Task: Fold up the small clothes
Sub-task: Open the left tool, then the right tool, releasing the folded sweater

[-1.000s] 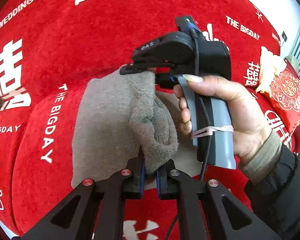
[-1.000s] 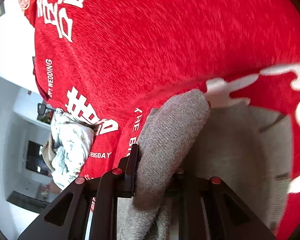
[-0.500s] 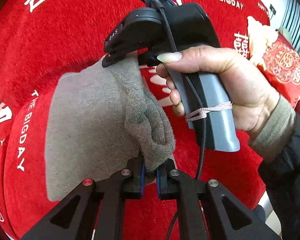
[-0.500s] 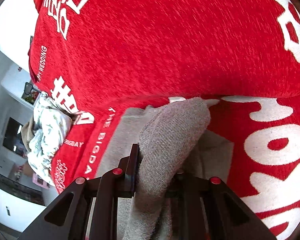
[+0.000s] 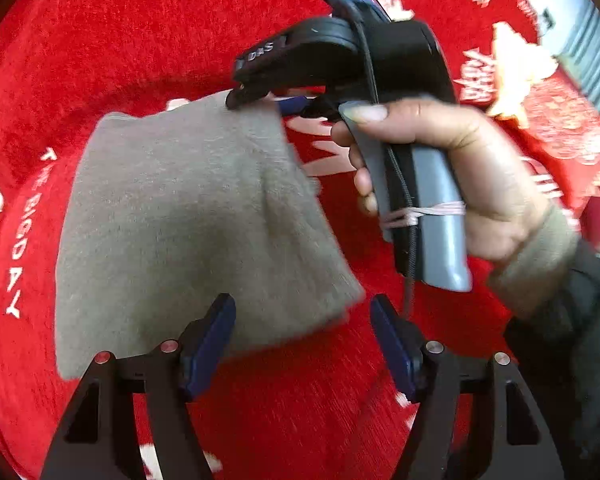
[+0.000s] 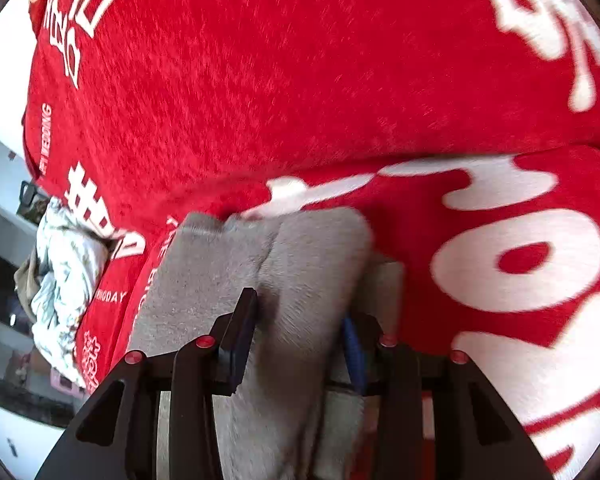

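A grey-beige fleece cloth (image 5: 188, 216) lies folded on the red blanket (image 5: 140, 40). My left gripper (image 5: 302, 312) hovers over the cloth's near right corner. Its jaws are opening and stand wide, and the pads touch nothing. A hand holds my right gripper (image 5: 268, 100) at the cloth's far right corner. In the right wrist view the cloth (image 6: 204, 264) bulges up between the jaws of the right gripper (image 6: 300, 320), which are opening. The blue pad (image 6: 352, 344) on the right stands free of the fabric.
A crumpled pile of pale patterned clothes (image 6: 64, 264) lies at the blanket's left end. A red embroidered cushion (image 5: 572, 136) with a pale yellow item on it sits at the far right. The blanket's edge and the room floor show at the left of the right wrist view.
Both grippers carried the pinched fold down onto the cloth and opened. The left one let go, and the raised fold now lies flat. The right jaws spread around the cloth.
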`<move>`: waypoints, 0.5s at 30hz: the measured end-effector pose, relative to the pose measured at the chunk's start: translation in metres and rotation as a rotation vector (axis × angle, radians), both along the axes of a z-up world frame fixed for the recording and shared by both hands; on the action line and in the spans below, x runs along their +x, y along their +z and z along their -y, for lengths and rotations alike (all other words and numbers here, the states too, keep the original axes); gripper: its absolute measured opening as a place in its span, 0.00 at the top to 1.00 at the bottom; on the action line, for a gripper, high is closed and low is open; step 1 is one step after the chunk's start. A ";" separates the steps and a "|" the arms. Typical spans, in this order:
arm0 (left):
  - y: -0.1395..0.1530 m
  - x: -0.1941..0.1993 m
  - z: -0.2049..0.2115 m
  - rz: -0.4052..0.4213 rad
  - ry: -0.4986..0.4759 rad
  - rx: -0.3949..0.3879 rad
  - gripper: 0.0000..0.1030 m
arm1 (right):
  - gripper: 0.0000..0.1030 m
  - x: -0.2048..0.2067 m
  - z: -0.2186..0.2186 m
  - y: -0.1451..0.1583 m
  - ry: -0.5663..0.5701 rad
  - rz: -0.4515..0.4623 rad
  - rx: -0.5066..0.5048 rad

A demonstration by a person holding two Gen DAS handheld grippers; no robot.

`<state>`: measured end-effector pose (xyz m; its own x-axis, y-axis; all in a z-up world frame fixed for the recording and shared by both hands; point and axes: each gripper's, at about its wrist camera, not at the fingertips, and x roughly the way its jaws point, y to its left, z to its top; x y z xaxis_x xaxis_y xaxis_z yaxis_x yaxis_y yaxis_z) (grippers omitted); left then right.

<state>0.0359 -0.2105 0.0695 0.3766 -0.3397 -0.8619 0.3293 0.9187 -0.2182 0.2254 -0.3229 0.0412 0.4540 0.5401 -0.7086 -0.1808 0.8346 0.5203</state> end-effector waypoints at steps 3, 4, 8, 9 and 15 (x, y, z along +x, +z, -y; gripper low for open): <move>0.027 -0.005 -0.029 0.046 -0.020 -0.067 0.31 | 0.57 -0.020 0.008 0.023 -0.018 0.072 0.007; 0.036 -0.001 -0.042 0.071 0.014 -0.071 0.31 | 0.57 -0.026 0.008 0.029 -0.013 0.088 0.020; 0.048 0.036 -0.114 0.088 0.252 -0.100 0.31 | 0.56 -0.047 -0.004 0.044 0.057 0.107 0.099; 0.044 0.044 -0.126 0.077 0.302 -0.091 0.31 | 0.56 -0.053 -0.010 0.044 0.089 0.097 0.140; -0.009 0.082 -0.150 -0.006 0.381 0.029 0.31 | 0.46 -0.060 -0.019 0.000 0.047 0.033 0.040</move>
<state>0.1175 -0.0604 0.0603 0.4659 -0.1521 -0.8717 -0.0382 0.9807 -0.1915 0.1656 -0.3042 0.0413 0.4503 0.5886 -0.6714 -0.2365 0.8037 0.5460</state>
